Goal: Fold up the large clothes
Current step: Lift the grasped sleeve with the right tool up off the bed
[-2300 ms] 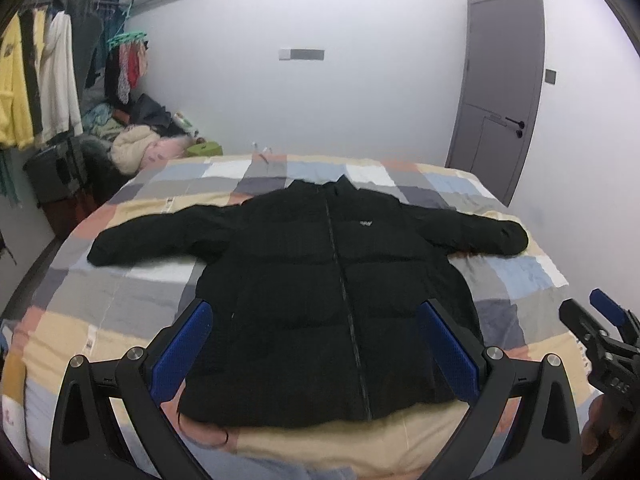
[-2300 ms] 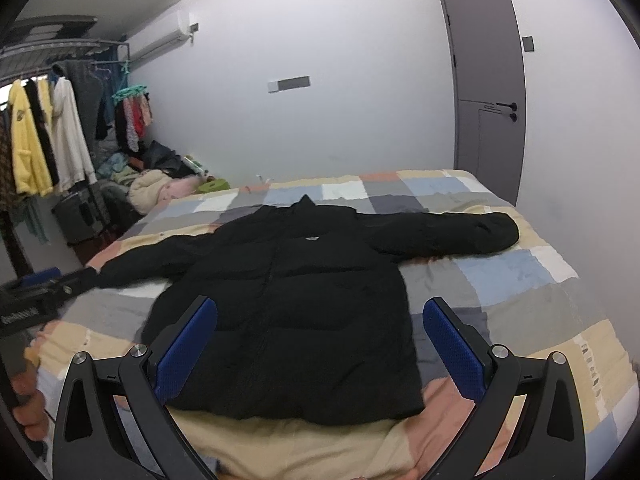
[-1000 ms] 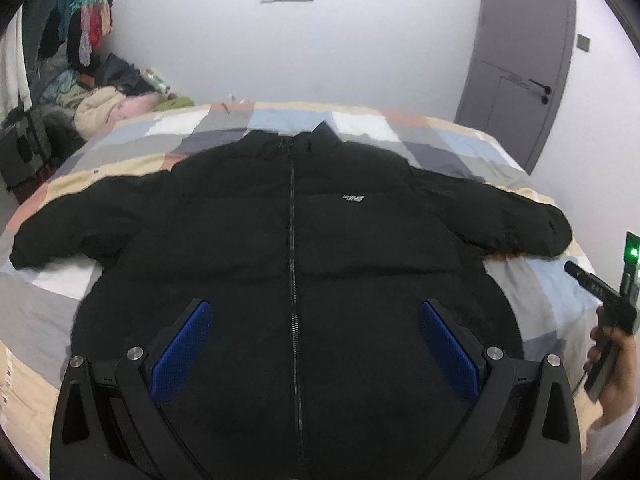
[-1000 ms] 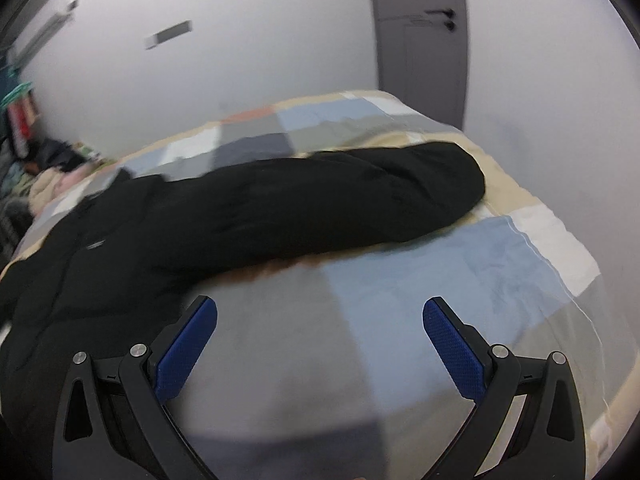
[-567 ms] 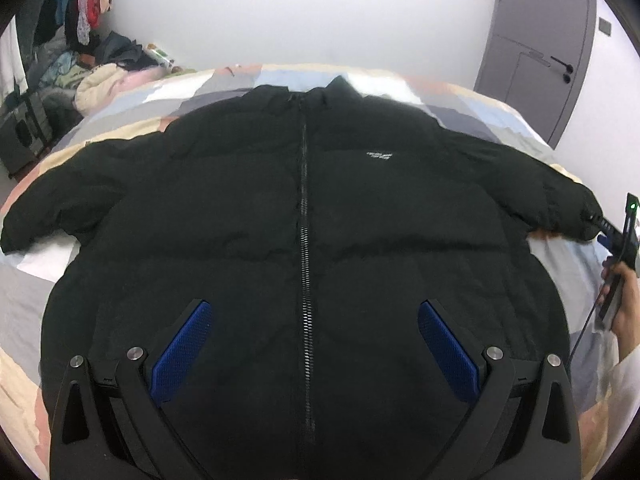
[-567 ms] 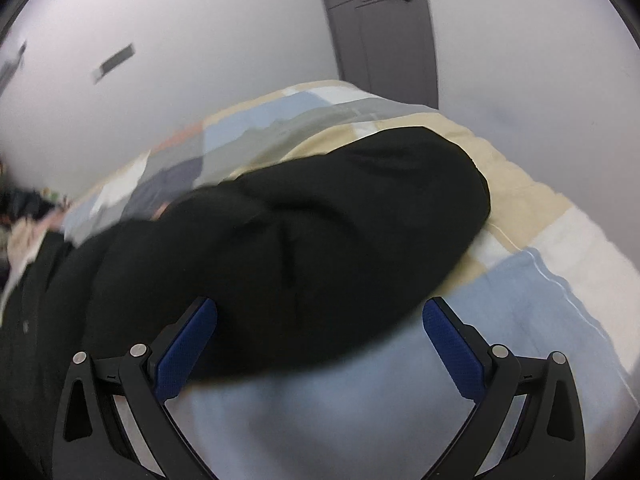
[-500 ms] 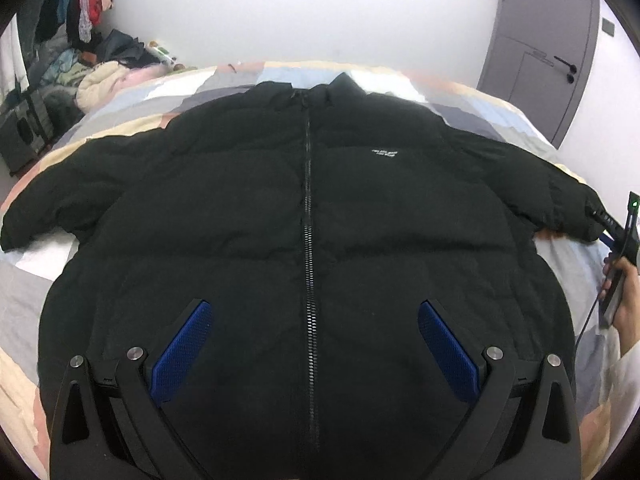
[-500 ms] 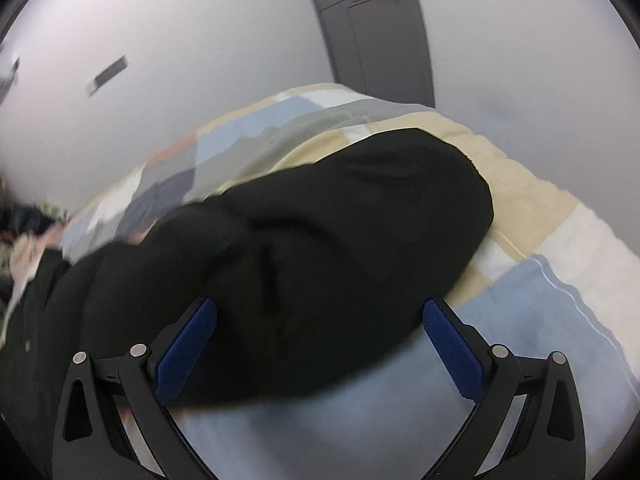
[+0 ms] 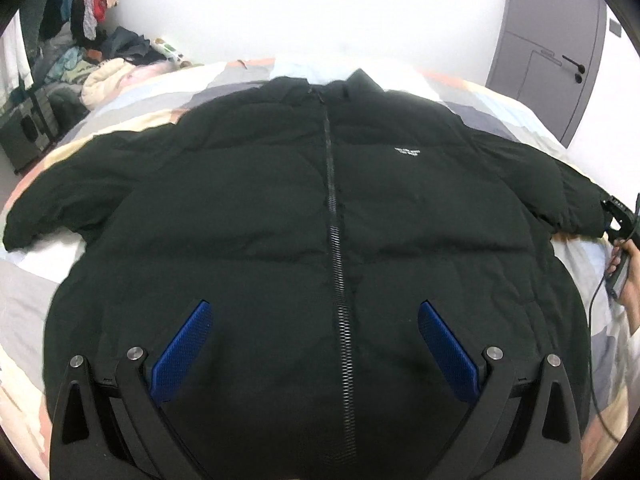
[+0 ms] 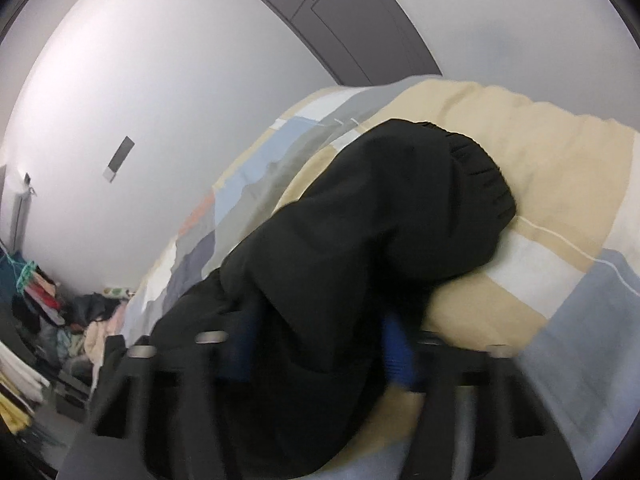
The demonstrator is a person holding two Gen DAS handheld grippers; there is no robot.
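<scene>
Black padded zip-front jacket spread front-up across the bed with the patchwork quilt, collar toward the far wall, both sleeves stretched out to the sides.

Left tool released, blue-padded fingers spread wide over the lower front of the jacket, one on each side of the central zip. Hovering just above the fabric or resting on it: not clear from this angle. Hem of the jacket hidden below the tool frame. Small white chest logo ahead and to the right of the tool.

Right tool at the end of the jacket's right-hand sleeve. Blurred in its own view, but blue pads drawn close together with the black sleeve fabric bunched between them, so probably clenched on the sleeve. Gathered cuff lying ahead and to the right of the tool, on a beige patch of the quilt. From the left wrist view, the same tool seen touching the sleeve end at the far right, held by a hand.

Grey door ahead and to the right of the left tool; heap of clothes ahead and to its left, beside the bed.
</scene>
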